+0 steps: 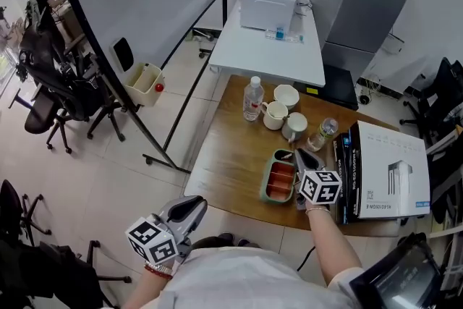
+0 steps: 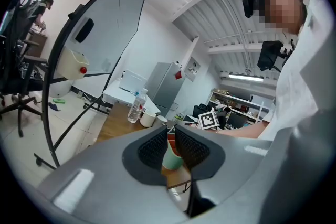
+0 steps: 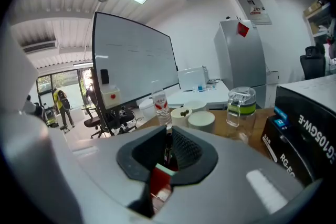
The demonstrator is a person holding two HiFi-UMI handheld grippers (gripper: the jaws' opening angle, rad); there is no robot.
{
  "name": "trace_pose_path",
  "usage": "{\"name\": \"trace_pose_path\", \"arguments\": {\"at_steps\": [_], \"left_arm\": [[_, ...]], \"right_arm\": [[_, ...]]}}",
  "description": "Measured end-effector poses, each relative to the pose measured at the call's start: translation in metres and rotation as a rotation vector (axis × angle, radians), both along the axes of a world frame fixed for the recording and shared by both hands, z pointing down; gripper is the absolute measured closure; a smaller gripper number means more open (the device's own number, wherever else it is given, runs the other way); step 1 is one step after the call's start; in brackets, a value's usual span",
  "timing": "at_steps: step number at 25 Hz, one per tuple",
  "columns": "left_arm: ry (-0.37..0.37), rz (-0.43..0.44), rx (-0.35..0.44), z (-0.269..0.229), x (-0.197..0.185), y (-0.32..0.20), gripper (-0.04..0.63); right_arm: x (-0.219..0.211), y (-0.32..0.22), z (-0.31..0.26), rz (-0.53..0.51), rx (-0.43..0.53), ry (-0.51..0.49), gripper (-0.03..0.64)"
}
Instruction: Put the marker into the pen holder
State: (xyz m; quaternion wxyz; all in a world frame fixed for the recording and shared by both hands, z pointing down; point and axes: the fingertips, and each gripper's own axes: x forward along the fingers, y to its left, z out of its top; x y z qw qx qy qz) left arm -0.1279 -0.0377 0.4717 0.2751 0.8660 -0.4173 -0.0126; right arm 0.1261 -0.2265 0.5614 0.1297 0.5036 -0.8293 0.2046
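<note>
The pen holder [image 1: 278, 177] is a green oblong tray with a red-orange inside, near the front edge of the wooden table [image 1: 224, 163]. My right gripper [image 1: 297, 154] hangs over its far right end, shut on a thin dark marker [image 3: 167, 148] that stands upright between the pads. Below the jaws the tray's red inside [image 3: 160, 182] shows. My left gripper [image 1: 192, 207] is held off the table's front left corner. Its jaws stand a narrow gap apart with nothing in them, and the green tray [image 2: 172, 159] shows through that gap.
On the table stand a water bottle [image 1: 252, 98], three white cups [image 1: 275, 115], a glass jar [image 1: 322, 133] and a white carton on dark boxes [image 1: 387, 170] at the right. A whiteboard on a stand [image 1: 145, 3] is to the left, and a white table [image 1: 271, 40] lies beyond.
</note>
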Motion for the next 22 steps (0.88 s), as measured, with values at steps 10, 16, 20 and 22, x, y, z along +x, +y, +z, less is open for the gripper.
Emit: {"name": "trace_pose_path", "arguments": {"at_steps": [10,16,20,22], "left_arm": [[-0.002,-0.015,0.002,-0.001,-0.009,0.001,0.548],[0.002,0.031,0.019,-0.003,0.002,-0.004,0.547],[0.014,0.089,0.045,-0.005,0.017,-0.011,0.546],[0.028,0.118,0.054,-0.006,0.027,-0.015,0.546]], "right_arm": [[0.003,0.006,0.028,-0.017,-0.04,0.103,0.514],[0.035,0.015,0.01,0.095,0.009,0.075,0.491],[0.055,0.034,-0.022,0.162,0.061,0.011,0.492],[0.059,0.046,-0.045,0.159,0.097,-0.013,0.495]]}}
